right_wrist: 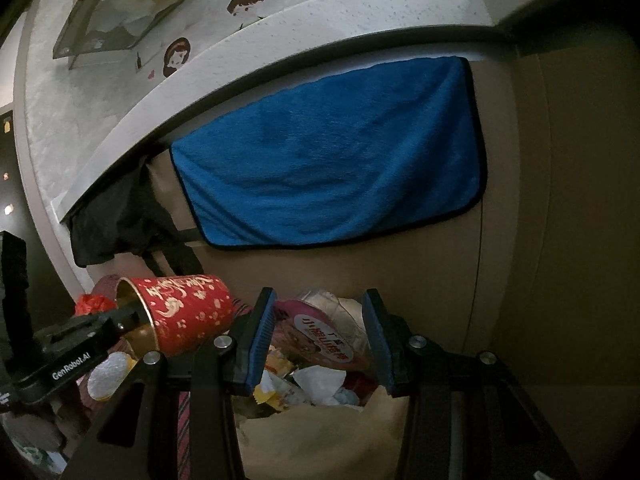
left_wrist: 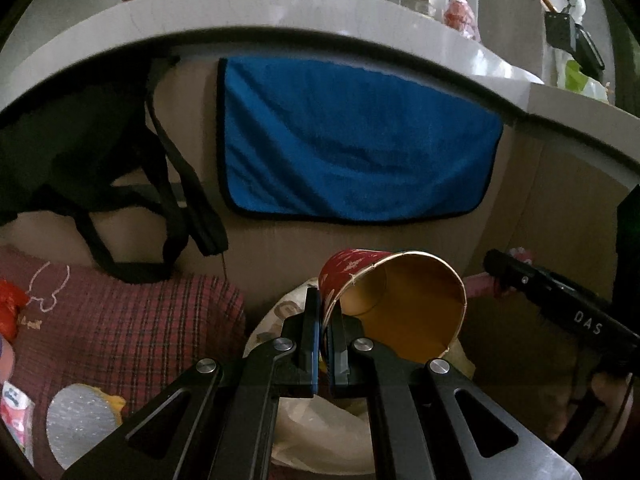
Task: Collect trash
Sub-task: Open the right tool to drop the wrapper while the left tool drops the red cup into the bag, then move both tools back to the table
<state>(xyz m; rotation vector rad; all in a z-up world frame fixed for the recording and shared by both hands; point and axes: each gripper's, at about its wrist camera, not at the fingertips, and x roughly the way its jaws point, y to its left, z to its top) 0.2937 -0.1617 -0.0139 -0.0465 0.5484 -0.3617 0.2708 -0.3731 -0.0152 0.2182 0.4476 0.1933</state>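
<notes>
Red paper cup (left_wrist: 394, 300) is hanging sideways by its rim, clamped in your left gripper (left_wrist: 326, 320), just beside the trash bag (right_wrist: 320, 432); your right gripper (right_wrist: 322, 336) is holding its jaws apart and empty above the bag's opening.

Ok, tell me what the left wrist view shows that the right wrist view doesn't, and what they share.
Only the left wrist view: the left tool pinching the red cup's rim, the cup's open mouth, and bottles on the ledge.

Only the right wrist view: the right tool with jaws apart over a bag of trash, and a pink printed lid in it.

Both: the blue towel, the red cup and the black straps.
</notes>
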